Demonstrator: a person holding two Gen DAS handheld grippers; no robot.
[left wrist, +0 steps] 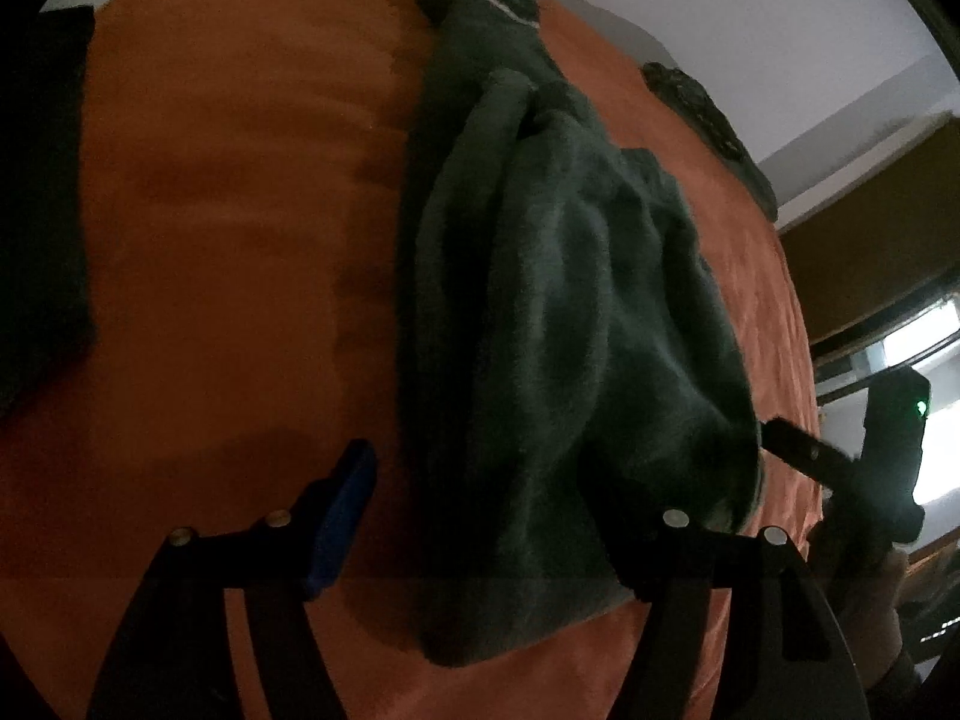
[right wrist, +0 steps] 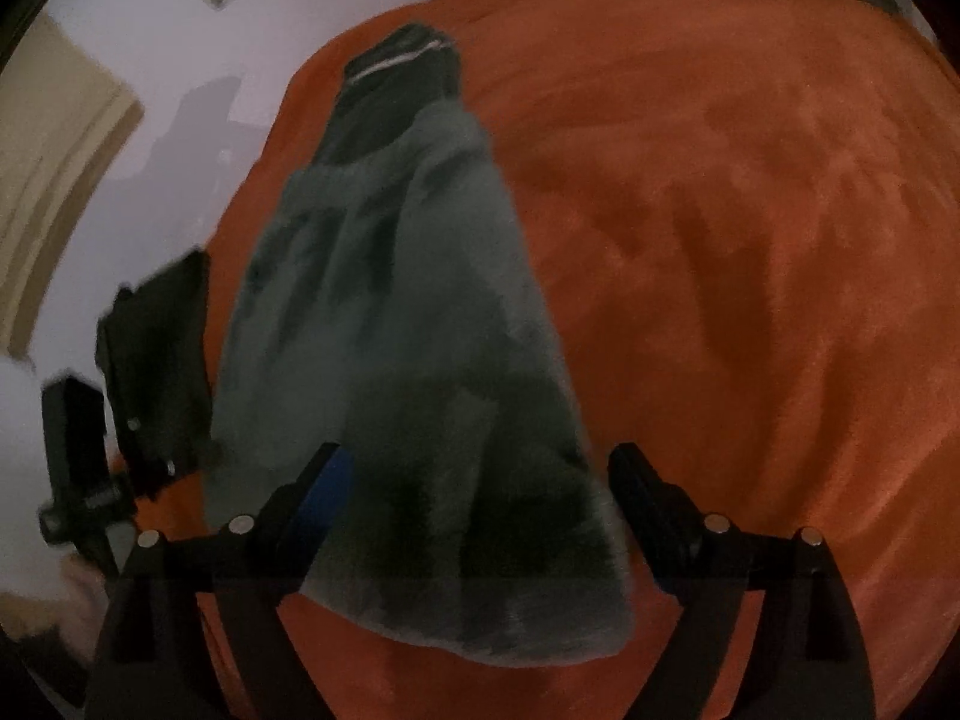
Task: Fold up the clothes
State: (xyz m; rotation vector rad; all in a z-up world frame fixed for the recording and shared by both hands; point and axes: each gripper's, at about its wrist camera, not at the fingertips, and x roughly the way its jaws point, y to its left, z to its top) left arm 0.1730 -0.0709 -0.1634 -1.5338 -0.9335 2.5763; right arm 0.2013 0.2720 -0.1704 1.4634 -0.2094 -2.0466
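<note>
My left tongs (left wrist: pixel 498 516) and right tongs (right wrist: pixel 474 516) both stand wide, pinching nothing, over the near hem of the long, folded grey-green fleece garment (left wrist: pixel 558 300) lying lengthwise on the orange bed cover (left wrist: pixel 228 228), whose far edge meets the pale wall, bare cover either side.

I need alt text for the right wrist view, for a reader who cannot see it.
A dark green fleece garment, folded lengthwise, lies on an orange bedcover. The right gripper hangs over its near end with jaws open, not pinching the cloth. The left gripper shows at the left edge.
</note>
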